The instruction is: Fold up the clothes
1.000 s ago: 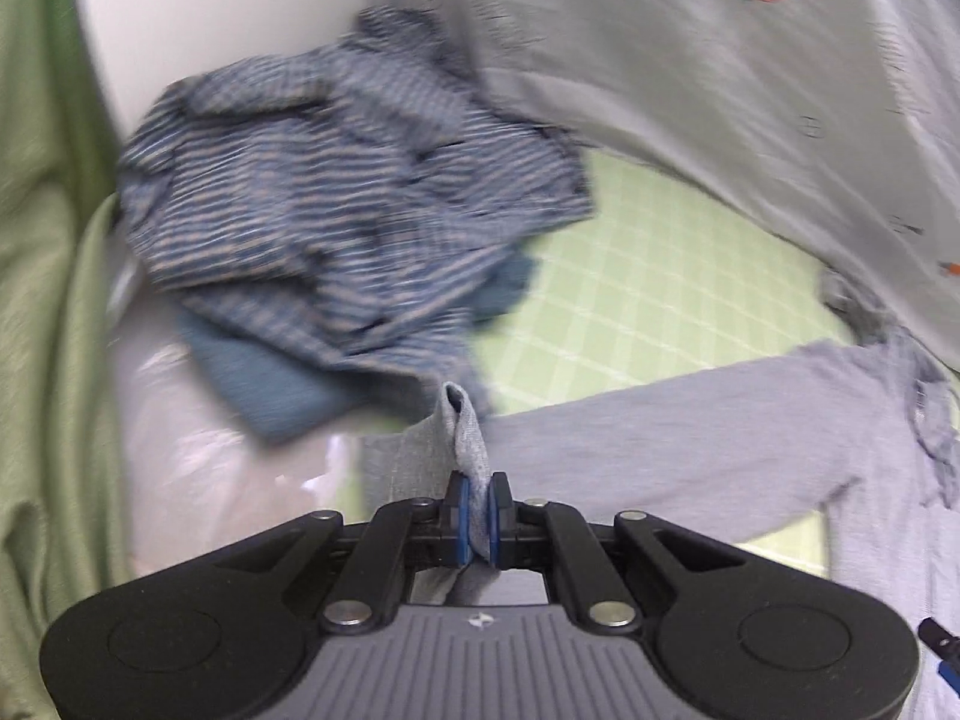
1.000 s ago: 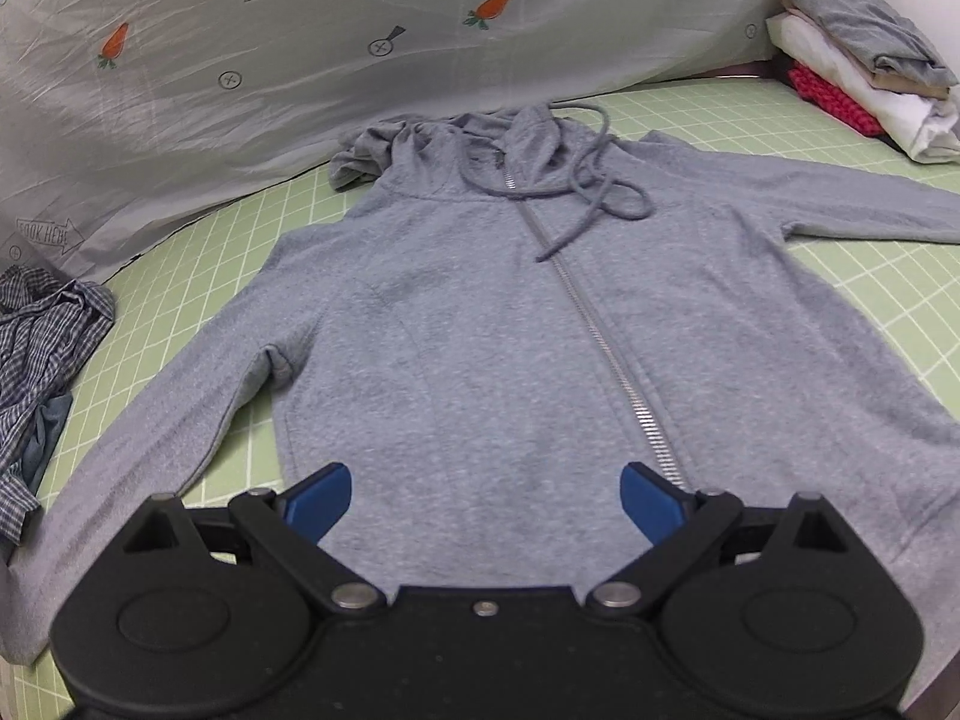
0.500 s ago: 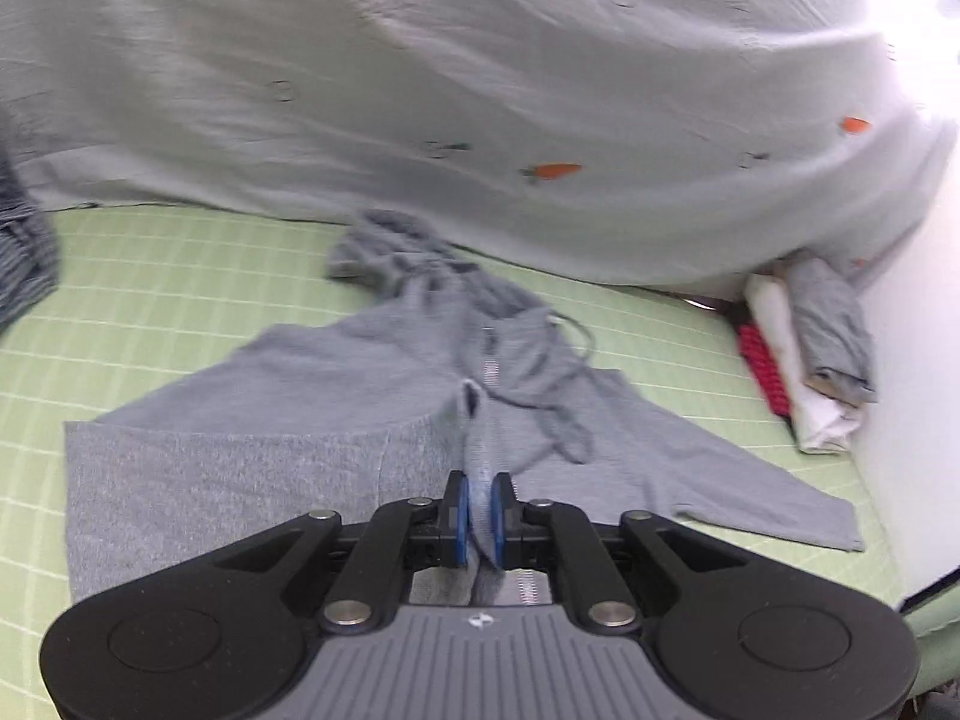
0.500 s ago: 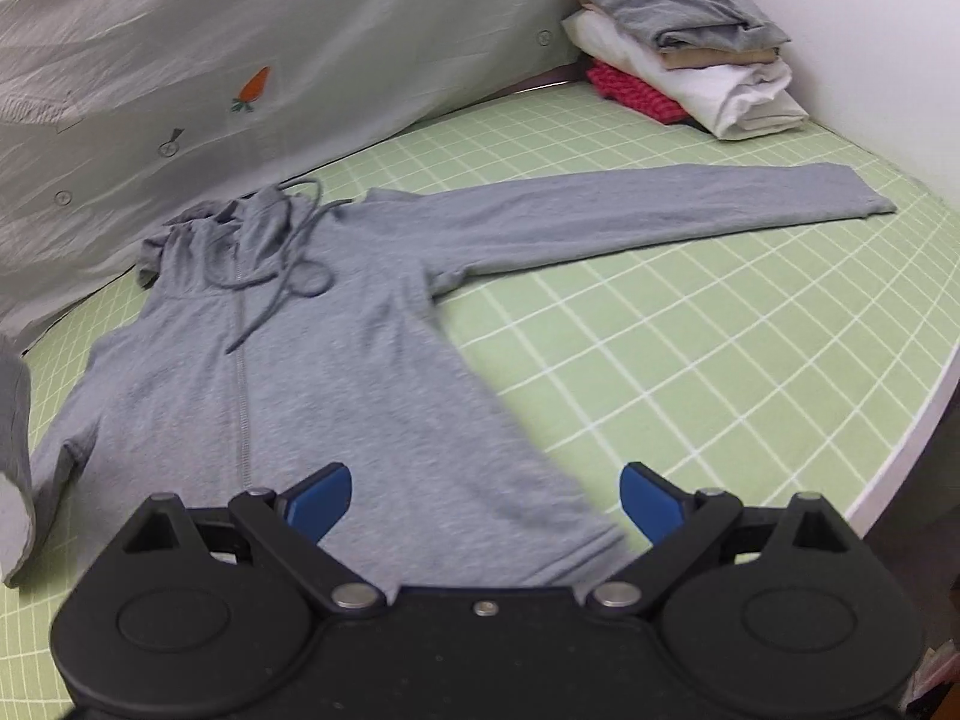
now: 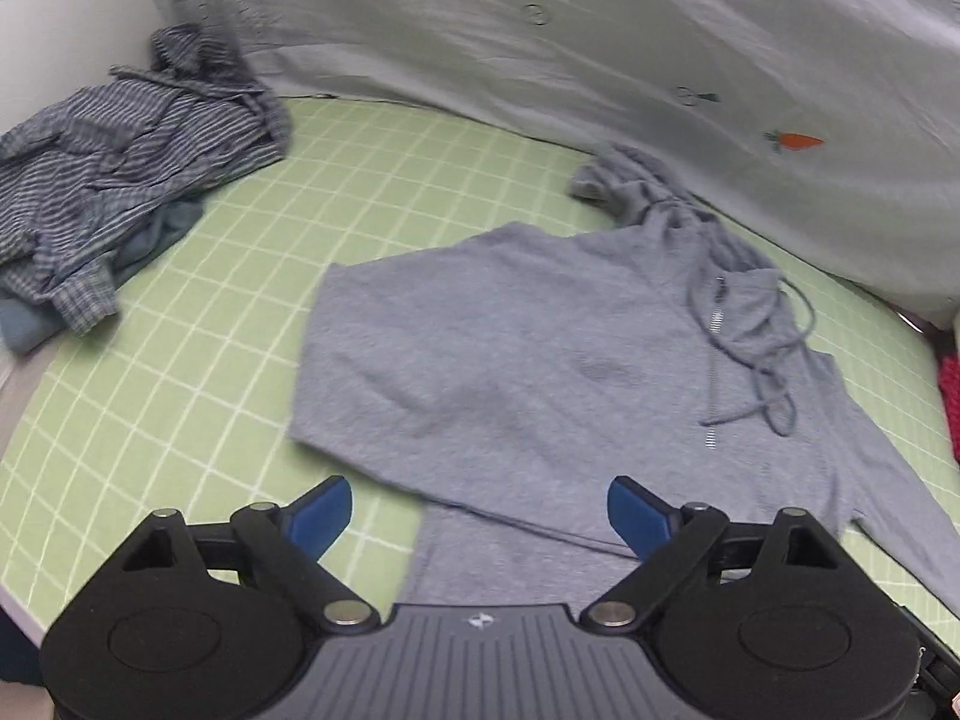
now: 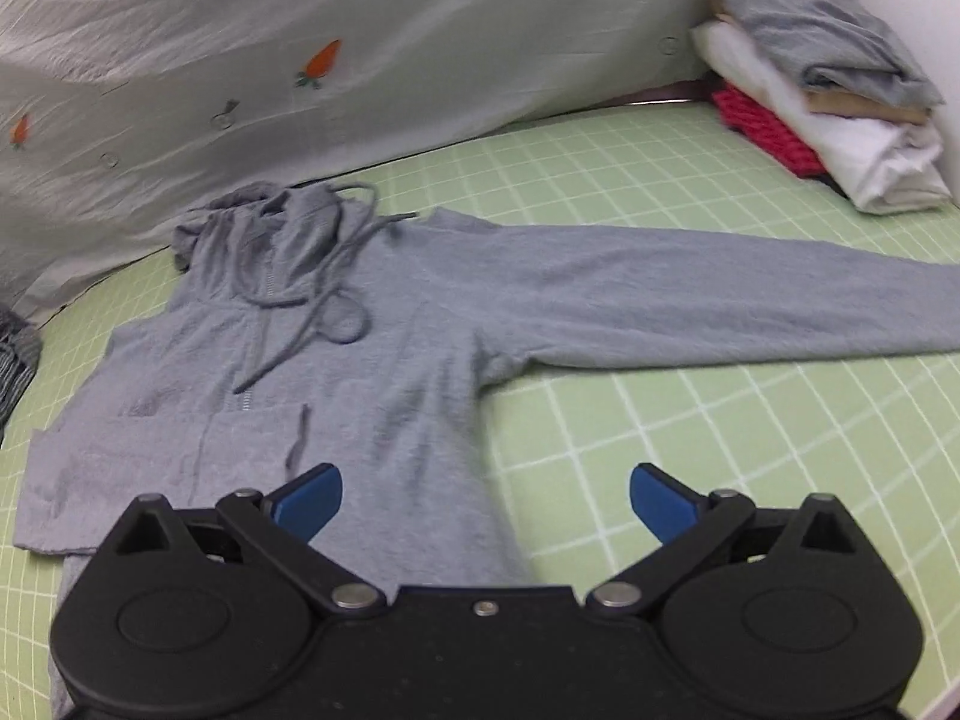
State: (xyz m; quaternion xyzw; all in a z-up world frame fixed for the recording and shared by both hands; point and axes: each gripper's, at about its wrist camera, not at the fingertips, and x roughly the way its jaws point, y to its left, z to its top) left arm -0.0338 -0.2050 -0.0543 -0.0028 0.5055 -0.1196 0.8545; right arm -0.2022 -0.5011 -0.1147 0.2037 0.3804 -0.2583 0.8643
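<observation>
Left wrist view: The left gripper (image 5: 479, 510) is wide open, its blue pads (image 5: 318, 509) well apart with nothing between them. It hangs above the near edge of the mat (image 5: 390, 180), a green surface with a white grid. The grey hoodie (image 5: 540, 360) lies flat on the mat, front up, with its hood (image 5: 636, 180) toward the far edge. One sleeve is folded across the body, giving a straight edge on the left side of the garment. The zip (image 5: 713, 372) shows only on the upper chest; the drawstrings (image 5: 774, 372) lie in loops beside it. A heap of striped shirts (image 5: 126, 162) sits at the mat's far left corner, well apart from the hoodie. A grey sheet (image 5: 540, 30) with carrot prints hangs along the far edge.

Right wrist view: The right gripper (image 6: 485, 501) is also wide open and holds nothing. Its left pad is over the lower body of the hoodie (image 6: 372, 372); its right pad is over bare mat (image 6: 690, 420). The folded sleeve (image 6: 150, 456) lies across the lower front of the hoodie, covering the lower zip. The other sleeve (image 6: 720, 306) lies stretched out flat toward the right edge of the mat. The hood (image 6: 258, 216) rests near the far edge, touching the sheet (image 6: 360, 48). A pile of folded clothes (image 6: 828, 84) stands at the far right corner, apart from the outstretched sleeve. The image is slightly blurred.
</observation>
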